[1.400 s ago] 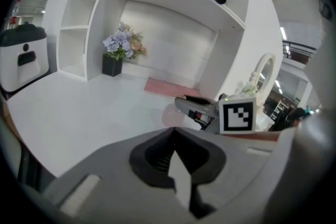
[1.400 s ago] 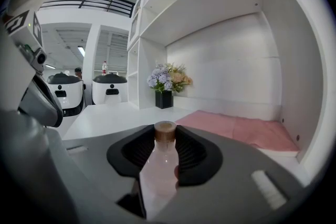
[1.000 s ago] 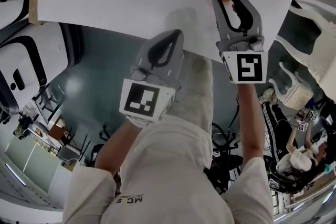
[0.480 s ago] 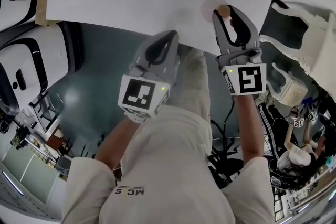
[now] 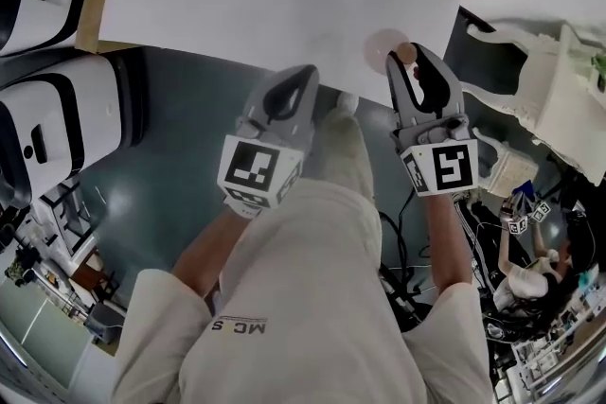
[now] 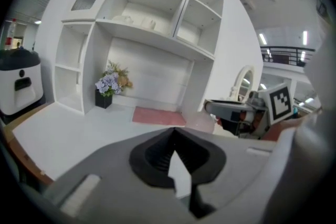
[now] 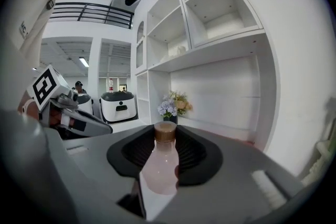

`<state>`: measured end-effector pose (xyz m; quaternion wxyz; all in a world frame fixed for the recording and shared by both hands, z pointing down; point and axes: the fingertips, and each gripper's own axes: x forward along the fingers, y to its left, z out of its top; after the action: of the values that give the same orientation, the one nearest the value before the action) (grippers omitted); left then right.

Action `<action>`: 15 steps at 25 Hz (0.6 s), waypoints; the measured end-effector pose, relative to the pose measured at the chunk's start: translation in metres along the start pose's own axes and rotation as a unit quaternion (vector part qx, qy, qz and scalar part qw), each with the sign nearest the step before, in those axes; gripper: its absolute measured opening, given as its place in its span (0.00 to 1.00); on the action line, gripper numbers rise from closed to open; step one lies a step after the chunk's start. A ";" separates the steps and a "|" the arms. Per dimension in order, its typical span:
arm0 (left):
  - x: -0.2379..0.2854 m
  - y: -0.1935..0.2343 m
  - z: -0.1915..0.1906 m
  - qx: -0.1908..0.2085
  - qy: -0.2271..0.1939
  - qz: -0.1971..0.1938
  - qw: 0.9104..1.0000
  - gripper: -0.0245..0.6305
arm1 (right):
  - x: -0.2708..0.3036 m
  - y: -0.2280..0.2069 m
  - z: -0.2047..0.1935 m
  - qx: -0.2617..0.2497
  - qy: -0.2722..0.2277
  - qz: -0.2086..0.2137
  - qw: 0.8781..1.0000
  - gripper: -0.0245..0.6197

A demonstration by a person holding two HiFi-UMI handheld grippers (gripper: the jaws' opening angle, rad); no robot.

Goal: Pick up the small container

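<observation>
The small container is a little pale-pink bottle (image 7: 159,170) with a brown cap (image 5: 405,53). My right gripper (image 7: 164,153) is shut on its body and holds it upright in the air, above the near edge of the white table (image 5: 237,5). In the head view the right gripper (image 5: 409,63) is at the right and the left gripper (image 5: 305,79) beside it at the centre. The left gripper (image 6: 173,132) has its jaws together at the tips with nothing between them.
A white shelf unit (image 6: 152,34) stands at the back of the table, with a flower pot (image 6: 107,89) and a pink mat (image 6: 157,116). White machines (image 5: 47,123) stand at the left, a white chair (image 5: 559,90) at the right.
Both grippers have risen, the right one carrying the bottle up with it. In the head view the table edge has slid further up and away.
</observation>
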<state>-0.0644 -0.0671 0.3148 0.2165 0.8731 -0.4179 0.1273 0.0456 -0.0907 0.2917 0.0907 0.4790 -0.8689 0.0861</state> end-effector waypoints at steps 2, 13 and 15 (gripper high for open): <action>-0.009 -0.008 0.010 0.007 -0.007 0.000 1.000 0.04 | -0.014 0.002 0.013 0.005 -0.001 -0.004 1.000 0.23; -0.050 -0.033 0.043 0.025 -0.029 -0.004 0.999 0.04 | -0.073 0.014 0.065 0.013 -0.009 -0.042 0.999 0.23; -0.055 -0.036 0.050 0.028 -0.032 0.000 0.999 0.04 | -0.080 0.013 0.071 0.013 -0.012 -0.046 0.999 0.23</action>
<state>-0.0679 -0.0338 0.2393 0.1788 0.8824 -0.4209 0.1108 0.0710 -0.0353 0.2034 0.0782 0.5207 -0.8456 0.0876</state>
